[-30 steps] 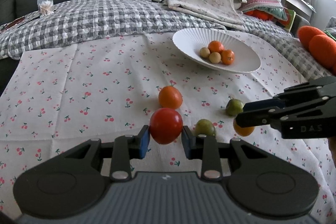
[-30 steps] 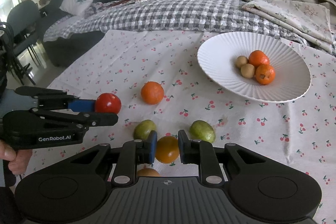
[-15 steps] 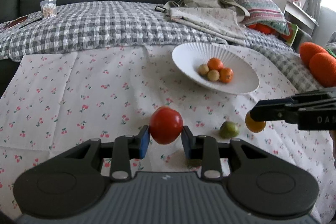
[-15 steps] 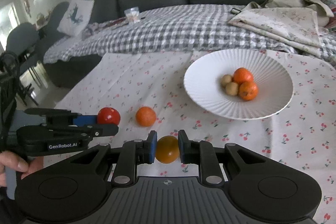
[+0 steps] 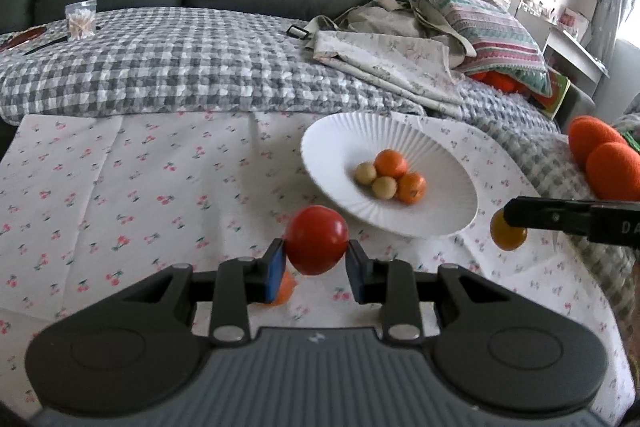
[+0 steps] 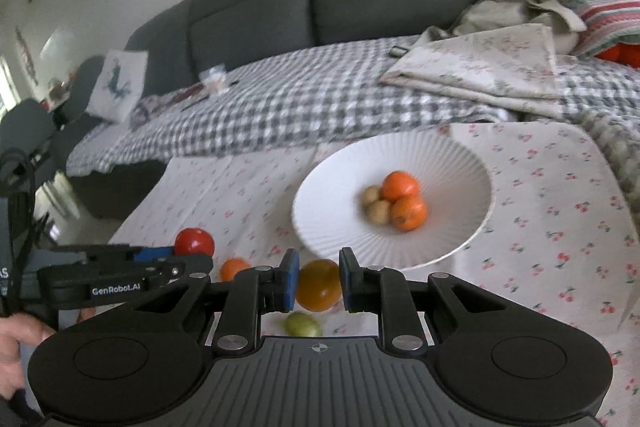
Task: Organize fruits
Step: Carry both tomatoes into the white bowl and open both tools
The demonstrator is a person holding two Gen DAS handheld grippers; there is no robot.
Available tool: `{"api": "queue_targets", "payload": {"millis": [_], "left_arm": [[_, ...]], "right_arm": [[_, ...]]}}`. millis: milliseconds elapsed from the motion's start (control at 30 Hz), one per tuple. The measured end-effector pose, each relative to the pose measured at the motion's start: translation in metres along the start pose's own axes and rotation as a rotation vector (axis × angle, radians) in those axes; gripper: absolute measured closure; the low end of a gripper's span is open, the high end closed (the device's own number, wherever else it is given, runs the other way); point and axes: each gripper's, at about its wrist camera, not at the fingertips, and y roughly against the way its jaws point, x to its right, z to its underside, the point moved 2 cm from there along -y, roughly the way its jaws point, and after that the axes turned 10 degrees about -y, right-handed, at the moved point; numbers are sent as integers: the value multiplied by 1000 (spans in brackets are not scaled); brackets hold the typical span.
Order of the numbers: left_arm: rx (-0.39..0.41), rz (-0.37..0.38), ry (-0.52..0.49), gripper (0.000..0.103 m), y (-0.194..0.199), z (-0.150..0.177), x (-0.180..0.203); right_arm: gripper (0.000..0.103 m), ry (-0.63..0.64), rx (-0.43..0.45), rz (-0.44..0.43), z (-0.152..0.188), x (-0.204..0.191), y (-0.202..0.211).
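Observation:
My left gripper (image 5: pixel 316 261) is shut on a red tomato (image 5: pixel 317 245) and holds it in the air just short of the white ribbed plate (image 5: pixel 440 155). My right gripper (image 6: pixel 319 285) is shut on a yellow-orange fruit (image 6: pixel 319 284), also lifted, near the plate's (image 6: pixel 460 163) front rim. The plate holds two oranges (image 5: pixel 391 163) and two small pale fruits (image 5: pixel 366 173). An orange (image 6: pixel 233 268) and a green fruit (image 6: pixel 303 323) lie on the cherry-print cloth below. The right gripper's fruit shows in the left wrist view (image 5: pixel 508 235), the tomato in the right wrist view (image 6: pixel 194 242).
A grey checked blanket (image 5: pixel 180 67) and folded cloths (image 5: pixel 384 59) lie behind the plate on the dark sofa. A bag of small items (image 5: pixel 81 20) sits far left. Orange cushions (image 5: pixel 604 155) are at the right edge.
Both grippers have risen from the cloth and moved toward the plate, each carrying its fruit. The loose orange and green fruits stay behind on the cloth.

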Motion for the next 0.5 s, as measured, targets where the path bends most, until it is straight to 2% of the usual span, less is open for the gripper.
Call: {"api": "queue_targets", "payload": {"millis": [500], "left_arm": [[10, -3, -50, 72, -43, -31, 28]], "right_arm": [[83, -112, 60, 34, -36, 48, -2]]}}
